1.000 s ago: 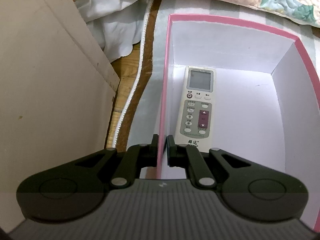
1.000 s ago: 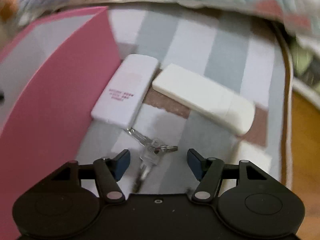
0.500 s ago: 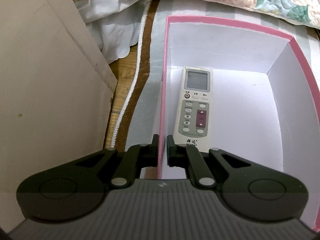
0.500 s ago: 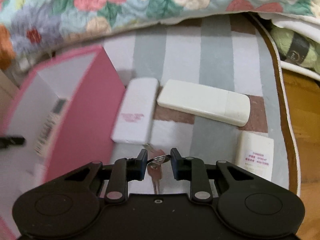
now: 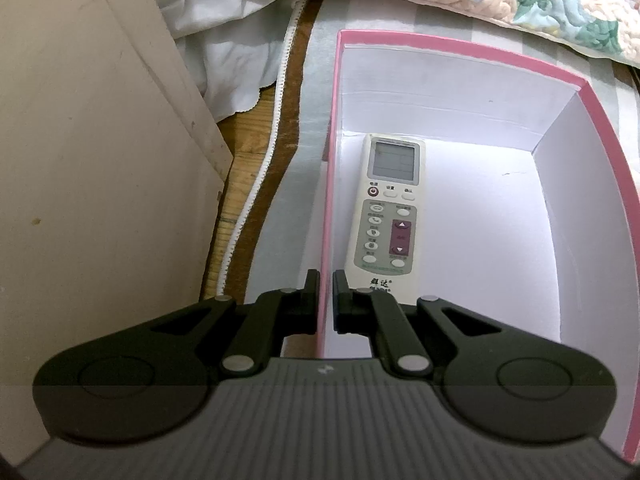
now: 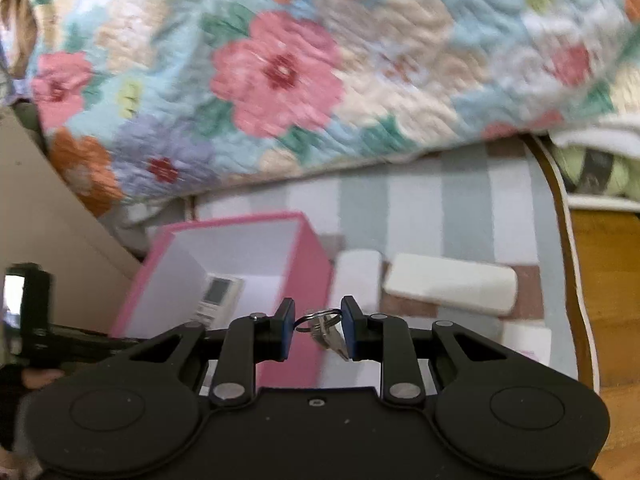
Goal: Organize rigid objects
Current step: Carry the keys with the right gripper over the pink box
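A pink box (image 5: 452, 46) with a white inside holds a white remote control (image 5: 386, 208). My left gripper (image 5: 326, 288) is shut on the box's left wall near its front corner. My right gripper (image 6: 318, 326) is shut on a ring of keys (image 6: 326, 330) and holds it in the air to the right of the pink box (image 6: 308, 268). The remote (image 6: 216, 296) shows inside the box in the right wrist view. A long cream case (image 6: 448, 282) and a white flat box (image 6: 358, 280) lie on the striped mat to the right of the pink box.
A floral quilt (image 6: 300, 72) hangs over the back of the striped mat (image 6: 452, 208). A beige panel (image 5: 88, 160) stands close on the left. Wooden floor (image 6: 608, 280) lies to the right. A small white labelled box (image 6: 528, 342) lies near the mat's right edge.
My right gripper has shut on the keys, lifted them off the mat and risen, turning toward the pink box. My left gripper stays on the box wall.
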Demonstrator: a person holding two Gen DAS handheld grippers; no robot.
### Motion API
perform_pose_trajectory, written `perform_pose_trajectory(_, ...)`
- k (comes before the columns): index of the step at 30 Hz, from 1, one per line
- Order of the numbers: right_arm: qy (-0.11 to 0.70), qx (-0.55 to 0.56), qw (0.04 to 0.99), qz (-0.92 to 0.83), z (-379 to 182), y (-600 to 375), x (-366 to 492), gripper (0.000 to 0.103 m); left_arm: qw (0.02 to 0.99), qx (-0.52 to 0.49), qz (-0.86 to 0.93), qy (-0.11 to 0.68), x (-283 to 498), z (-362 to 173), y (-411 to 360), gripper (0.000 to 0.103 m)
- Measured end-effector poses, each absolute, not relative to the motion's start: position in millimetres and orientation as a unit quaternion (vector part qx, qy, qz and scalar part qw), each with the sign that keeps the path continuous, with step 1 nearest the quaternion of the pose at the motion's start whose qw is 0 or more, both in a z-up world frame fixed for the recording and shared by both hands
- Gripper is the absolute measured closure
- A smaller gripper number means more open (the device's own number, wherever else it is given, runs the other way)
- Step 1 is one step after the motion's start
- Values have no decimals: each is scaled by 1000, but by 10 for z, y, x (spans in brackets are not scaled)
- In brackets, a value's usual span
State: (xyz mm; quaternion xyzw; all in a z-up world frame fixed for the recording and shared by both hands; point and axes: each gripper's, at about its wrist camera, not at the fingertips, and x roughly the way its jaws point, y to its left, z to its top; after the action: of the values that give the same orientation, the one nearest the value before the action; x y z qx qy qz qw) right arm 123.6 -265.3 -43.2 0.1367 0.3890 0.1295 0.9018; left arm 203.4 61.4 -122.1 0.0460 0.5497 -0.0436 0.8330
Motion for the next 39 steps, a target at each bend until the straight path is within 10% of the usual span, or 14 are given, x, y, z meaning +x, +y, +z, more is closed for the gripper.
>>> perform_pose_trajectory(39,548,128,815,138,-1374,-1121,2531,73,836,68,-54,542,1986,-1239,585,98)
